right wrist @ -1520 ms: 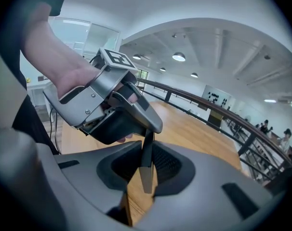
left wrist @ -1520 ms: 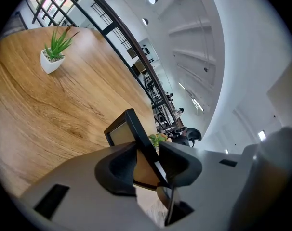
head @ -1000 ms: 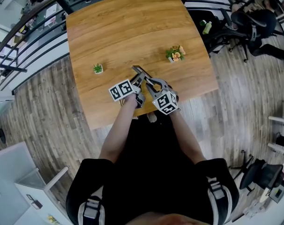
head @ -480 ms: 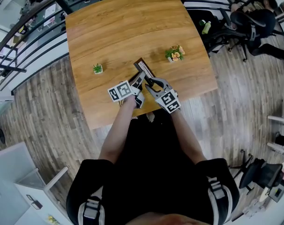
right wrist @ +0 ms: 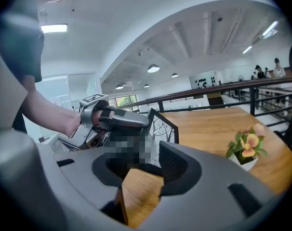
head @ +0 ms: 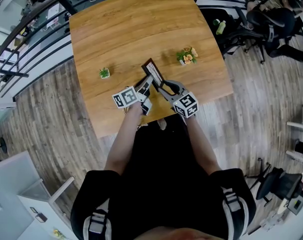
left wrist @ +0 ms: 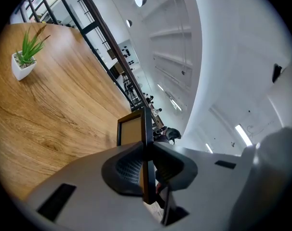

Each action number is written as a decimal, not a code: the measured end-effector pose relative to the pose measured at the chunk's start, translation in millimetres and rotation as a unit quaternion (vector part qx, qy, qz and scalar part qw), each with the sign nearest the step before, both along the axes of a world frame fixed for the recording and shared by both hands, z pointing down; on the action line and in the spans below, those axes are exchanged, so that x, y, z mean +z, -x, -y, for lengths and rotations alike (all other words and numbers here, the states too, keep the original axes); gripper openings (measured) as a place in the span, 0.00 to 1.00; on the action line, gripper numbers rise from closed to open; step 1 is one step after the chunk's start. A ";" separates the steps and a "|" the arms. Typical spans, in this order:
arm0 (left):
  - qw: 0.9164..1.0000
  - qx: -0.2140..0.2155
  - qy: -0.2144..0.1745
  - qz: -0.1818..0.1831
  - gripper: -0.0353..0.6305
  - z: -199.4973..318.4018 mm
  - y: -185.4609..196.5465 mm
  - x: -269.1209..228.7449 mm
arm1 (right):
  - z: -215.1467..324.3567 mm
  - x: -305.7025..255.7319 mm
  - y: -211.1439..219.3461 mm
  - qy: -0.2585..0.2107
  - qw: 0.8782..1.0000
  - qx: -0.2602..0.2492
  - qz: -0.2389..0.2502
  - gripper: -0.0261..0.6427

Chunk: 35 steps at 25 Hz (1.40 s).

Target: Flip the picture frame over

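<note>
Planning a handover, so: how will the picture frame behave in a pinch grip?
Probably stiff and light: the picture frame looks flat though the left gripper, jaws just closed further, pinches only one thin edge. Thin and upright, it would likely topple if released.

On the table [head: 131,29] before me, the picture frame [head: 152,70] stands up on edge over the near half, about midway from left to right. The small potted plant [head: 104,73] sits on the tabletop well off to its left. The flowering pot plant [head: 187,57] sits to its right, a little farther from me, and chairs [head: 271,26] stand on the floor beyond the table's right side.
</note>
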<state>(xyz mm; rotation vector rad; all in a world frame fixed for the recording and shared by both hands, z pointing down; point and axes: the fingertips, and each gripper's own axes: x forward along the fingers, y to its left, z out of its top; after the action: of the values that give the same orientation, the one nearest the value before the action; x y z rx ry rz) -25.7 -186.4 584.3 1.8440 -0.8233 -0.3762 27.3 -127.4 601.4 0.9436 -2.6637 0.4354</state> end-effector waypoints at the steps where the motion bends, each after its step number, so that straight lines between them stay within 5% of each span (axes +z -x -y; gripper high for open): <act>1: 1.000 0.002 -0.001 0.002 0.17 -0.4 0.8 0.5 | 0.7 -0.9 -1.2 0.004 1.000 0.001 0.012 0.29; 6: 1.000 0.008 -0.005 0.002 0.17 -4.1 8.6 1.5 | 8.7 0.4 -12.3 0.032 0.997 0.021 0.060 0.29; 15: 0.999 0.026 -0.024 -0.036 0.17 -20.4 21.4 -7.9 | 11.1 17.8 -21.4 0.057 0.995 0.035 0.069 0.29; 21: 0.995 0.067 -0.062 -0.035 0.17 -36.8 18.4 -20.2 | 10.5 23.4 -23.0 0.099 0.988 0.027 0.114 0.28; 28: 0.983 0.133 -0.098 -0.078 0.17 -58.4 9.1 -38.5 | 7.2 28.4 -22.6 0.120 0.984 0.013 0.128 0.34; 35: 0.970 0.170 -0.120 -0.125 0.17 -73.0 16.3 -53.2 | -10.3 17.5 -16.3 0.164 0.959 -0.040 0.226 0.31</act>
<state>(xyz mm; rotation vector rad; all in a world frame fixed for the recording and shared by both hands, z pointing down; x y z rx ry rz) -42.0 -113.4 531.1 2.0647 -0.2898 -0.4902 43.6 -117.1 618.9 0.6949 -2.8690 1.1543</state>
